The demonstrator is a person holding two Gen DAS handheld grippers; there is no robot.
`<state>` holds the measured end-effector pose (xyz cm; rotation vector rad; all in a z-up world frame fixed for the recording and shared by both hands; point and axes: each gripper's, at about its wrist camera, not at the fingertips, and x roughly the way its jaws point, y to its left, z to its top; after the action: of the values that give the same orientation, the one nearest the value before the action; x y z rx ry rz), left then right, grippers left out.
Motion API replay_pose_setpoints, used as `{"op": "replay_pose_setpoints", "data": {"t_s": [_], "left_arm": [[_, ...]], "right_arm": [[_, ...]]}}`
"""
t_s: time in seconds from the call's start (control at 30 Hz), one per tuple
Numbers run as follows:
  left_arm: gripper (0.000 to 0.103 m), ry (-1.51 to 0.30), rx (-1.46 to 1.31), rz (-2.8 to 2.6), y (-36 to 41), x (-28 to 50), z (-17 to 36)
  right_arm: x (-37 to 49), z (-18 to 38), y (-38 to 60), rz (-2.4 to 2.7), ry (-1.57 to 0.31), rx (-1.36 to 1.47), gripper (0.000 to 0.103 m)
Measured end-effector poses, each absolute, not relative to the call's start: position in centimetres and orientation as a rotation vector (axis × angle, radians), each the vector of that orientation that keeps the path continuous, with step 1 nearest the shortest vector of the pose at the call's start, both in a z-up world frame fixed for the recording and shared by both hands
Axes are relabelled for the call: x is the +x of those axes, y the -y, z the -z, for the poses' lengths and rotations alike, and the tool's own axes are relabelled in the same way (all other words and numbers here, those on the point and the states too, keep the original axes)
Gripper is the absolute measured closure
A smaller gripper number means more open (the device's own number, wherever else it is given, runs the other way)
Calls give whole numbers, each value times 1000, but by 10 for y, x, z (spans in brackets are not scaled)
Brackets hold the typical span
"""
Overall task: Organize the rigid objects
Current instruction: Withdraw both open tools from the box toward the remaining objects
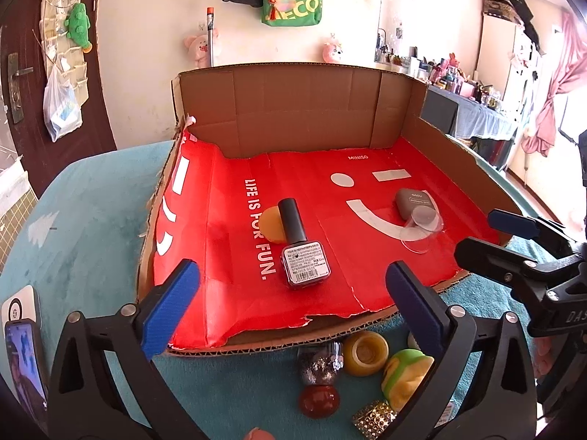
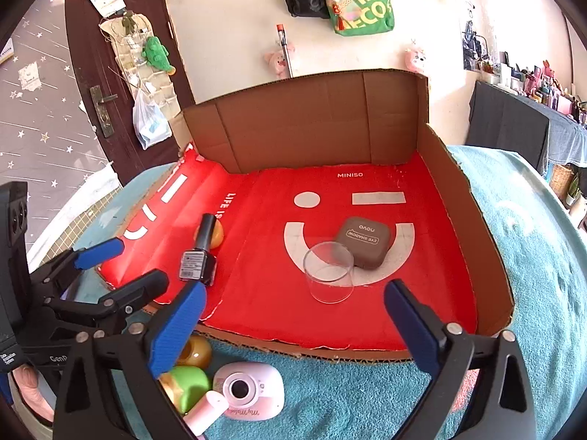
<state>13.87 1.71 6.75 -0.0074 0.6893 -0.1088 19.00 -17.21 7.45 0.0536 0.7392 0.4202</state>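
Observation:
A cardboard box tray with a red lining [image 1: 220, 220] lies on the teal cloth. Inside it a dark nail polish bottle [image 1: 304, 256] [image 2: 200, 256] lies on its side against an orange ball [image 1: 273, 225]. To the right, a clear glass cup [image 2: 328, 271] rests next to a brown eye shadow case [image 2: 363, 242]. My left gripper [image 1: 293, 269] is open just short of the bottle, with nothing between its fingers. My right gripper [image 2: 293, 291] is open in front of the cup and touches nothing. Each gripper shows in the other's view, the right gripper [image 1: 488, 238] and the left gripper [image 2: 141, 262].
Loose items lie on the cloth in front of the box: a yellow jar [image 1: 367, 352], a glitter bottle [image 1: 319, 363], a red round cap [image 1: 319, 399], a green and yellow toy [image 1: 407, 374], a pink camera [image 2: 249, 388]. A phone [image 1: 24, 366] stands at the left.

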Motion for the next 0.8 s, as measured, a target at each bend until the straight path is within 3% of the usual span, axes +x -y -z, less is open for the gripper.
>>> {"op": "replay_pose_setpoints", "data": {"t_s": [0.8], "left_arm": [[0,-618,1,100,-9,77,-78]], "right_arm": [[119,-97,180,-415,-597,36,0]]}}
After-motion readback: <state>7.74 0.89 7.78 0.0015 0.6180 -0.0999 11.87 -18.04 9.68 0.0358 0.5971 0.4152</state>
